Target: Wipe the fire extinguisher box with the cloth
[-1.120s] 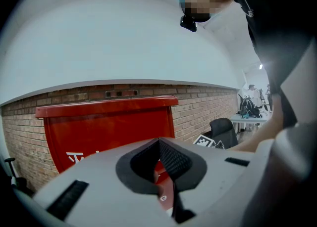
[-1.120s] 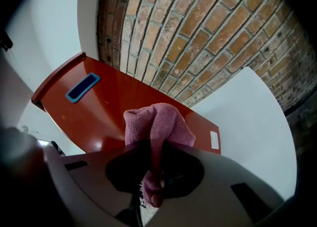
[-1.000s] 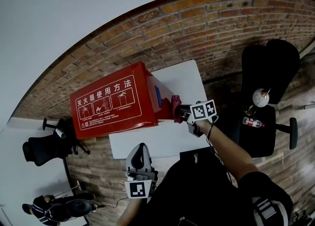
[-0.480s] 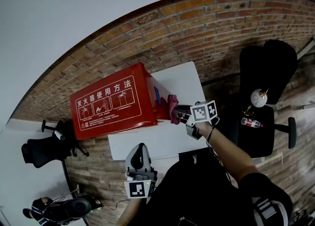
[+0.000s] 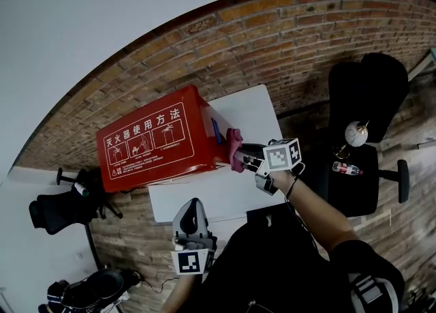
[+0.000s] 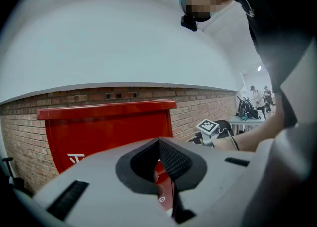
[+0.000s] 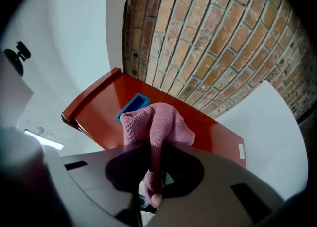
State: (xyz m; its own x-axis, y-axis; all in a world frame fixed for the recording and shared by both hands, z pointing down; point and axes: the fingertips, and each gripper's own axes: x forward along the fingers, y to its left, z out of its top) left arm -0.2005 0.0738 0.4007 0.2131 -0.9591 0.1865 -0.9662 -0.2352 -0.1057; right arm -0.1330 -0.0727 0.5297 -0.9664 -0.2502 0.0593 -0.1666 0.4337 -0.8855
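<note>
Head view: fire extinguisher box [image 5: 157, 142] lies long-axis left-right, handle end toward cloth [image 5: 235, 146].
Right tool [image 5: 243, 155]: grips cloth, shifted left since earlier.
Left tool [image 5: 193, 208]: closed, empty.

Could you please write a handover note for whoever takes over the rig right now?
Right gripper: shut on the pink cloth, held against the end face of the red fire extinguisher box, beside its blue handle.
Left gripper: fingers together, empty, low, clear of the box.
Box stands on the white table.
Done: cloth on the box; wiped area cannot be told.
Left: probably the other faces.
</note>
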